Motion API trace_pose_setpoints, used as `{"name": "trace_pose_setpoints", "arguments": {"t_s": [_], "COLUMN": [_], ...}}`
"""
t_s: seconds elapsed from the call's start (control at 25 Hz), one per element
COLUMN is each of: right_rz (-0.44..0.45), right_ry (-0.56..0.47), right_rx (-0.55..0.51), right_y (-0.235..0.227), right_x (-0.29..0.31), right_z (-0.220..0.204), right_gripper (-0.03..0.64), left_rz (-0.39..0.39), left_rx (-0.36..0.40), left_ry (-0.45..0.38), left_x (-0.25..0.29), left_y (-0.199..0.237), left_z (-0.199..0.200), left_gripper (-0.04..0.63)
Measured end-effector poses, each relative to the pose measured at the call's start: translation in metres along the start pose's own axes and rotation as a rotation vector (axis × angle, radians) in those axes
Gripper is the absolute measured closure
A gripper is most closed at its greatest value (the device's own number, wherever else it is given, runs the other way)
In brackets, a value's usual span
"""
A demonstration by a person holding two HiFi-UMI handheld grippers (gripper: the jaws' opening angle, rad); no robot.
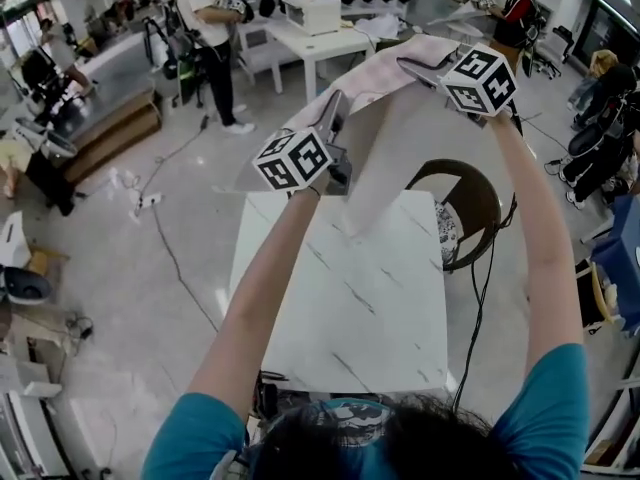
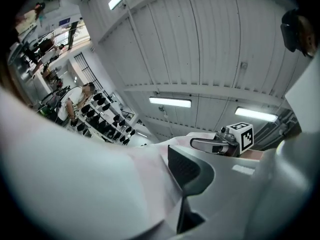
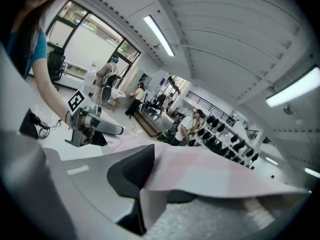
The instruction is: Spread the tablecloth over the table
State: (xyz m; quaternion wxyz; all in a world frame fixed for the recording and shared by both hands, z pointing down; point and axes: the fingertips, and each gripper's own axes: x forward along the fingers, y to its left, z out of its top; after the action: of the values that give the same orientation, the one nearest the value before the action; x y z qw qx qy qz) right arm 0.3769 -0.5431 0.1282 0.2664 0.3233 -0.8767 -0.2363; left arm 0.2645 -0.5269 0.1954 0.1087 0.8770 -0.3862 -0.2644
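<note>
The pale pink-checked tablecloth (image 1: 395, 143) hangs in the air above the white marble-look table (image 1: 340, 298), stretched between both raised grippers. My left gripper (image 1: 335, 118) is shut on one edge of the cloth, its marker cube toward me. My right gripper (image 1: 415, 68) is shut on the other edge, higher and farther away. In the left gripper view the tablecloth (image 2: 145, 184) runs into the left gripper (image 2: 167, 176) beside the dark pad, and the right gripper (image 2: 220, 144) shows beyond. In the right gripper view the tablecloth (image 3: 215, 176) spreads from the right gripper (image 3: 150, 184), with the left gripper (image 3: 90, 126) opposite.
A round brown chair (image 1: 470, 208) stands at the table's right side, with a black cable trailing past it. Behind is another white table (image 1: 320, 48) carrying a box (image 1: 312, 13). A person (image 1: 210, 28) stands at the back left; cables lie on the floor (image 1: 150, 198).
</note>
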Motion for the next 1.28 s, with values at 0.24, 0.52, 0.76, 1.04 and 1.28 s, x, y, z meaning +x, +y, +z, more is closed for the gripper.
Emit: {"name": "trace_pose_setpoints", "arguments": {"t_s": [0.24,0.52,0.76,1.04,1.28], "right_rz": [-0.076,-0.103,-0.065,-0.054,-0.143], "right_ry": [0.033,-0.180,-0.371,-0.402,-0.359], "right_rx": [-0.130,0.142,0.453,0.732,1.014], "right_y": [0.017,0.087,0.155,0.267,0.340], "right_x": [-0.020,-0.061,-0.073,-0.091,-0.120], "right_z": [0.003,0.014,0.034,0.009,-0.049], "right_gripper": [0.545,0.557,0.586,0.601,0.601], "left_rz": [-0.040,-0.112,-0.132,-0.163,-0.194], "left_rx": [0.212,0.345,0.296,0.142,0.101], "left_ry": [0.053,0.112,0.147,0.231,0.350], "left_x": [-0.005,-0.062,-0.130,-0.230,-0.283], "left_y": [-0.021,-0.046,-0.047,-0.049,-0.071], "left_z": [0.008,0.015,0.024,-0.022,-0.079], "left_gripper": [0.503,0.509,0.512,0.518,0.518]}}
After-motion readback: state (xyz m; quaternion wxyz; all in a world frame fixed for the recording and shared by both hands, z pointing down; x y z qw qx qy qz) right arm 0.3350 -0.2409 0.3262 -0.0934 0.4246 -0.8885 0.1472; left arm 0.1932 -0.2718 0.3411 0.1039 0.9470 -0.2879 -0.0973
